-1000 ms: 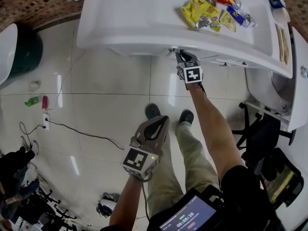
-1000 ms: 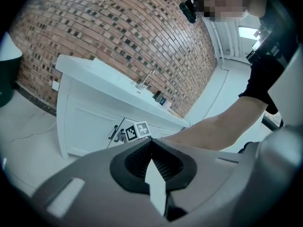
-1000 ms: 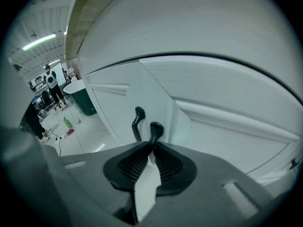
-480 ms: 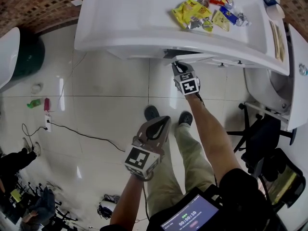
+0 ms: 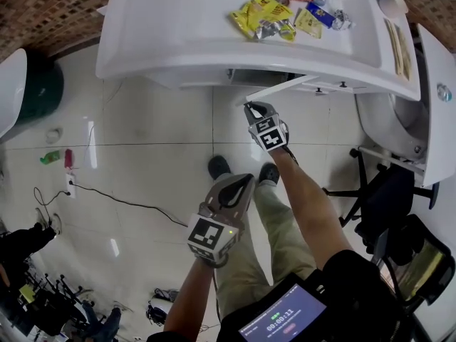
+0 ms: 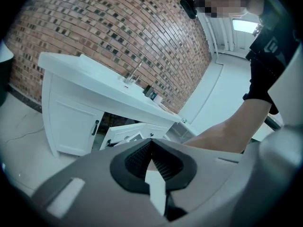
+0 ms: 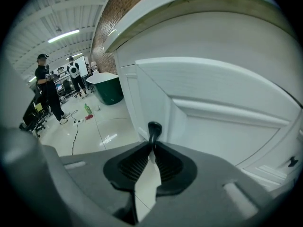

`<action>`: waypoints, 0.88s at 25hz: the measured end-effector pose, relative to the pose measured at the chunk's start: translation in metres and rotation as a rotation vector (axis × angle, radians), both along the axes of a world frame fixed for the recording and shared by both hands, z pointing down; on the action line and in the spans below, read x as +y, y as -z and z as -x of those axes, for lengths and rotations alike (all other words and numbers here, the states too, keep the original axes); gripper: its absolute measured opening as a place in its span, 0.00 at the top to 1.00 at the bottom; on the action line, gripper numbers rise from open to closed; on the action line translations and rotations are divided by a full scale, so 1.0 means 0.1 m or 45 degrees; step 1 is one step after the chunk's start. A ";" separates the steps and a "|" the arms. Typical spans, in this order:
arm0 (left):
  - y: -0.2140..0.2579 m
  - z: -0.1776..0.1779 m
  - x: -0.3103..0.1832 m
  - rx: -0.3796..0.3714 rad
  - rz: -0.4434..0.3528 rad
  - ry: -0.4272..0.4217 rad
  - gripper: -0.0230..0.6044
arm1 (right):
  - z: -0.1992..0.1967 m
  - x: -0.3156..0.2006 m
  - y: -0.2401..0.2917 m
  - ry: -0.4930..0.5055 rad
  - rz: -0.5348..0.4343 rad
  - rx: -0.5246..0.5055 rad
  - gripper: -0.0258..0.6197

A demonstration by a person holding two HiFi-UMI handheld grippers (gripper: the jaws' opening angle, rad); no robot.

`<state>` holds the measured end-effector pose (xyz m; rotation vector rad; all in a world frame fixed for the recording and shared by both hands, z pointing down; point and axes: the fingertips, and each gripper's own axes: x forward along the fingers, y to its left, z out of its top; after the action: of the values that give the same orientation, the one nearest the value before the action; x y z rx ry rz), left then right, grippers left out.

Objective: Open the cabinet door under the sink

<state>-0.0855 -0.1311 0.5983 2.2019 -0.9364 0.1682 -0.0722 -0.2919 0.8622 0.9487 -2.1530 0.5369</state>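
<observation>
Glossy pale floor tiles [image 5: 157, 141] spread out below a white desk [image 5: 178, 41] with a sink set in it. Snack packets [image 5: 263, 16] lie scattered on the desk, above the cabinet door.

The cabinet door [image 5: 281, 89] under the desk stands partly open, its free edge swung out from the cabinet front. The right gripper [image 5: 251, 110] is at that free edge, its jaws pinched on the door's black handle [image 7: 154, 128]. The left gripper [image 5: 231, 189] hangs well back from the door, down by the person's legs, with its jaws pressed together on nothing.

The step in hand looks like the pull itself, with the door about halfway along its swing. The next move probably calls for drawing the handle along the door's arc, away from the hinge side. The pinch has to stay firm, since the handle is slim and could slip out.

The person's shoes [image 5: 217, 166] stand just out from the door, so the legs may need to give way. An office chair [image 5: 385, 198] sits off to the door's hinge side and a dark green tub [image 5: 39, 77] lies far past its free edge. A cable [image 5: 114, 194] trails across the floor, well clear of the door.
</observation>
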 end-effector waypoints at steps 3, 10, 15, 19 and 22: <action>0.05 -0.10 0.01 -0.002 -0.014 -0.006 0.94 | -0.07 0.14 0.00 0.023 0.007 0.011 0.91; 0.13 -0.30 0.06 -0.004 -0.033 -0.009 0.94 | -0.26 0.49 -0.04 0.113 0.018 0.037 0.91; 0.14 -0.46 0.17 -0.006 -0.029 -0.021 0.94 | -0.41 0.69 -0.02 0.124 0.017 0.043 0.91; 0.14 -0.59 0.27 -0.007 -0.028 -0.040 0.94 | -0.57 0.86 -0.03 0.115 0.027 0.053 0.91; 0.14 -0.70 0.33 -0.007 -0.028 -0.055 0.94 | -0.74 0.99 -0.04 0.099 0.030 0.055 0.91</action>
<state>-0.0155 -0.0982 0.5841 2.2444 -0.8978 0.1852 0.0021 -0.1927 0.8665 0.8528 -2.1312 0.4984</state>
